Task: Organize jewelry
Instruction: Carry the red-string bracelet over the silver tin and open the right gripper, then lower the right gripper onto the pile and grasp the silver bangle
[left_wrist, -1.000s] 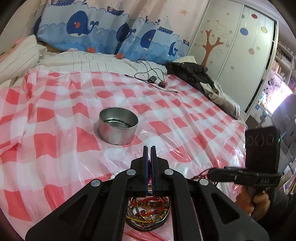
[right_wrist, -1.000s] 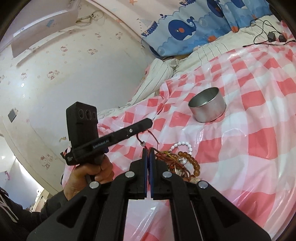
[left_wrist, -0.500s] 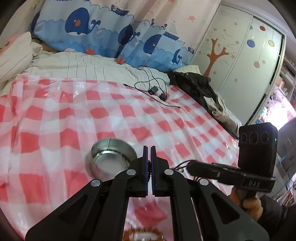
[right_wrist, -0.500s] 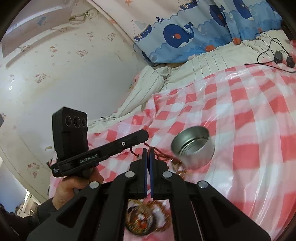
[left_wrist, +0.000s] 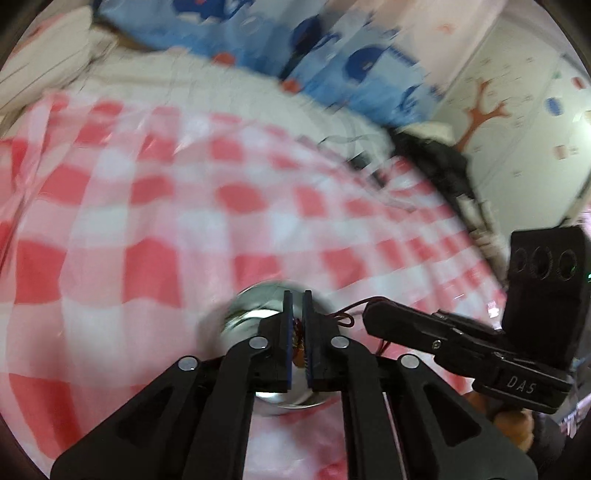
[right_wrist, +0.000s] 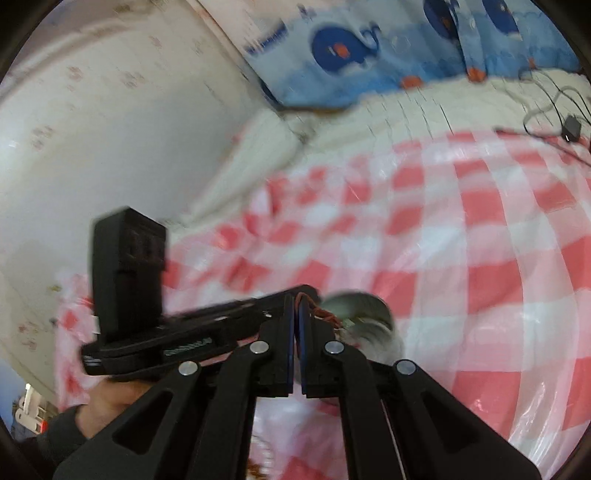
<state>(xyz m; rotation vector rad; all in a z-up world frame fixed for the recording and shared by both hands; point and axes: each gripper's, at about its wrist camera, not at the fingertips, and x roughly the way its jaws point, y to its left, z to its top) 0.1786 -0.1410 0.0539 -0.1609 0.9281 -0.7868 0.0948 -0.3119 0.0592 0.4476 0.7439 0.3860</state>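
Observation:
My left gripper is shut on a red-corded bead bracelet, held right over the round silver tin. My right gripper is shut on the red cord of the same piece, and its tips show in the left wrist view just right of the tin. The tin also shows in the right wrist view, blurred, directly behind my fingers. The left gripper appears in the right wrist view with its tip touching mine.
A red-and-white checked plastic sheet covers the bed. Black cables and a charger lie at its far edge. Dark clothing lies at the bed's right side. A few beads show at the bottom edge.
Both grippers have moved forward and up from the jewelry pile toward the tin, carrying the bracelet. The tin now sits right under the fingertips; the views are motion-blurred.

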